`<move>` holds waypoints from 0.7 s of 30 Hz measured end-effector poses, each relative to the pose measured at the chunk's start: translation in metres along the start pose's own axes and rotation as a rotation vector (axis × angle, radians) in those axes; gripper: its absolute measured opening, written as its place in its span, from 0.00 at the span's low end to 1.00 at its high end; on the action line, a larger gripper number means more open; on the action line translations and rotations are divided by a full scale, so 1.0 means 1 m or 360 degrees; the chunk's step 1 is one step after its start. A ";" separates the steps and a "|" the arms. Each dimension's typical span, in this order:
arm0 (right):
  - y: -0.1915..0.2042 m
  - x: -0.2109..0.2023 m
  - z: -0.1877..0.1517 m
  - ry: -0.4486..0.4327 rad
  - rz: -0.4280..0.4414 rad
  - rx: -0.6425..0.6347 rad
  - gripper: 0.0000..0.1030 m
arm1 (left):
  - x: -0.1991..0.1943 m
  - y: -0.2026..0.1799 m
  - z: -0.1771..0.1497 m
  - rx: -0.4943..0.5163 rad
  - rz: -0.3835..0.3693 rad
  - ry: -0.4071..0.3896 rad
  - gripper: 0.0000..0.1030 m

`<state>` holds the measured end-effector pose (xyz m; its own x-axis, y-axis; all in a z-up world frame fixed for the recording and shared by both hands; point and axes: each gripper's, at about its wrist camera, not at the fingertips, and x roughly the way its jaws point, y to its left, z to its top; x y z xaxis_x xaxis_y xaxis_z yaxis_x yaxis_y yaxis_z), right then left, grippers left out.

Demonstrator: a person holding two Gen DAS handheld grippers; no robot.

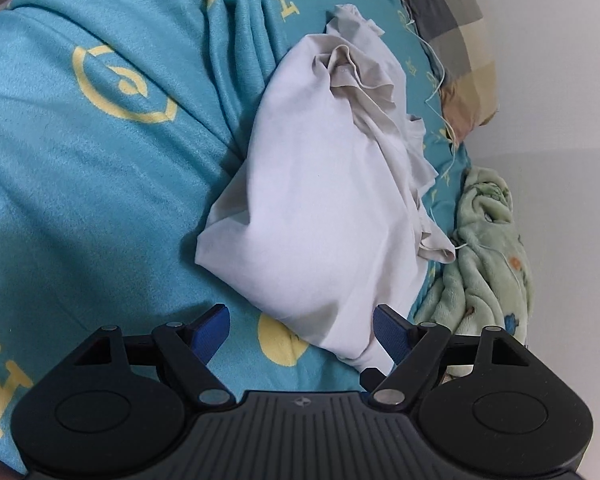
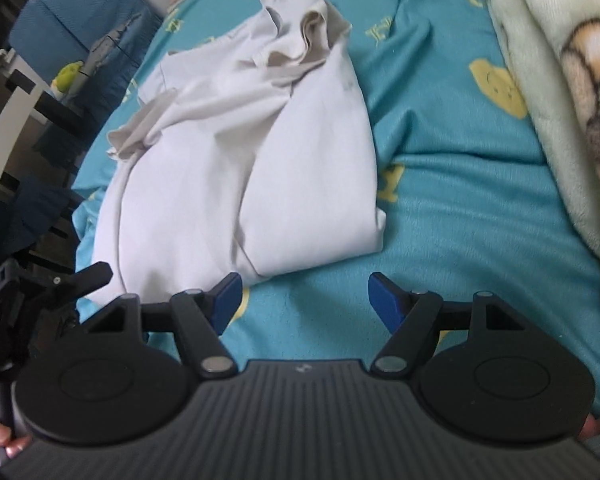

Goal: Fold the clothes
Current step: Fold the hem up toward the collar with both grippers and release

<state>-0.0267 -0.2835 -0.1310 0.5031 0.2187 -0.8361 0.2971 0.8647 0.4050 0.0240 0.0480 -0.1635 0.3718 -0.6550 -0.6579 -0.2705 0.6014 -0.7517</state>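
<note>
We see a pale off-white garment (image 1: 320,200) lying on a bed covered by a teal bedspread (image 1: 100,184), a soft, slightly fuzzy fabric printed with yellow rings, letters and round faces. The garment is thin, smooth cloth, folded lengthwise into a long bundle with two rounded lobes running side by side; its far end is bunched into loose, wrinkled ruffles, and its near end tapers to a soft corner. In the left wrist view our left gripper (image 1: 302,334) has its blue-padded fingers spread apart, the garment's near corner lying between them and against the right pad. In the right wrist view our right gripper (image 2: 305,300) is likewise spread wide over bare bedspread, with the garment (image 2: 236,152) just beyond its left finger. To the right lies a plush, pale green fleece blanket (image 1: 488,256) with cartoon prints, and at the far end a plaid pillow (image 1: 448,36) in tan and grey squares.
</note>
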 end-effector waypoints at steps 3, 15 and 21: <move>0.000 0.006 0.004 0.0003 -0.0037 -0.0010 0.70 | 0.006 0.002 0.005 -0.0031 0.0019 -0.0013 0.73; 0.006 0.017 0.012 0.0053 -0.0062 -0.0051 0.70 | 0.024 0.001 0.016 -0.0108 -0.0006 0.0001 0.68; 0.003 0.023 0.013 0.0086 -0.0050 -0.0050 0.70 | 0.030 0.000 0.019 -0.0117 0.0019 0.0004 0.68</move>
<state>-0.0031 -0.2818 -0.1443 0.4494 0.2146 -0.8672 0.2860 0.8851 0.3673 0.0515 0.0370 -0.1818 0.3661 -0.6490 -0.6670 -0.3394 0.5742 -0.7450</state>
